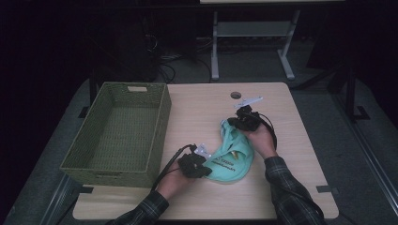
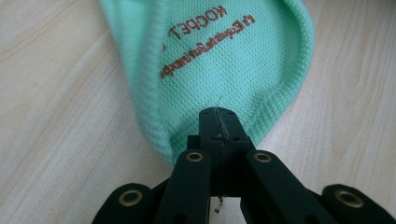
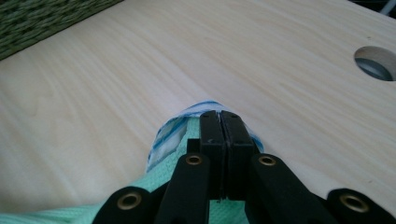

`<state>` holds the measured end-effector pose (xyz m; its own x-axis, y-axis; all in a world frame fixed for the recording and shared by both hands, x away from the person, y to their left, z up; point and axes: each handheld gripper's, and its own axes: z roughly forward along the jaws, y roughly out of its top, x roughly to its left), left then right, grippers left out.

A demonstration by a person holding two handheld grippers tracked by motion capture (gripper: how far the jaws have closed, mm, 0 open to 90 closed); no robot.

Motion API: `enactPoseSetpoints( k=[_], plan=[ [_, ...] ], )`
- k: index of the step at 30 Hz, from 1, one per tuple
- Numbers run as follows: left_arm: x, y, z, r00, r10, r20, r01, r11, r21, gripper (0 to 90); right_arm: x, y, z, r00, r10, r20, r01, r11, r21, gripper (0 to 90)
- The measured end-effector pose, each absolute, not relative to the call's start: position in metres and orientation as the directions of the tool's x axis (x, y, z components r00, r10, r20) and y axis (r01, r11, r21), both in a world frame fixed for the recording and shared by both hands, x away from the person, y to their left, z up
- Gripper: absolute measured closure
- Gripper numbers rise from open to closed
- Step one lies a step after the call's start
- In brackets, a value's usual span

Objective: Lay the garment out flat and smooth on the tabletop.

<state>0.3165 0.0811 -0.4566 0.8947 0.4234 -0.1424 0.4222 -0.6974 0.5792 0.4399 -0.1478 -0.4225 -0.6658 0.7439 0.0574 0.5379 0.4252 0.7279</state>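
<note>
Clamped at its near end by the left tool [image 1: 202,165] and its far end by the right tool [image 1: 238,121], the mint-green mesh fabric garment [image 1: 233,157] is stretched lengthwise on the bench [image 1: 197,112], right of the woven olive basket [image 1: 119,133]; in the left gripper view its hem [image 2: 219,100] is pinched between shut jaws, and in the right gripper view likewise its blue-striped edge [image 3: 175,130].

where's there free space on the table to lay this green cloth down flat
Bare wood lies between the basket and the green cloth, and along the far edge around the table hole. The near middle is crowded by both grippers.
</note>
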Motion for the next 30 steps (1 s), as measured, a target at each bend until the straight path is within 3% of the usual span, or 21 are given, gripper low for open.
enactPoseSetpoints(
  k=[12, 22, 25, 30],
  plan=[
    [0.316, 0.081, -0.456, 0.895, 0.423, -0.142, 0.422, -0.698, 0.578, 89.7, 0.464, -0.152, -0.434, -0.613, 0.788, 0.056, 0.563, 0.386, 0.730, 88.5],
    [0.316, 0.081, -0.457, 0.893, 0.425, -0.145, 0.425, -0.695, 0.580, 89.7, 0.459, -0.154, -0.430, -0.640, 0.763, 0.091, 0.546, 0.369, 0.752, 79.0],
    [0.317, 0.082, -0.456, 0.897, 0.421, -0.139, 0.419, -0.702, 0.576, 89.7, 0.455, -0.157, -0.425, -0.642, 0.760, 0.101, 0.543, 0.358, 0.760, 79.8],
    [0.318, 0.083, -0.457, 0.891, 0.425, -0.157, 0.432, -0.692, 0.579, 89.6, 0.443, -0.164, -0.416, -0.662, 0.744, 0.092, 0.524, 0.371, 0.767, 89.5]
  ],
)
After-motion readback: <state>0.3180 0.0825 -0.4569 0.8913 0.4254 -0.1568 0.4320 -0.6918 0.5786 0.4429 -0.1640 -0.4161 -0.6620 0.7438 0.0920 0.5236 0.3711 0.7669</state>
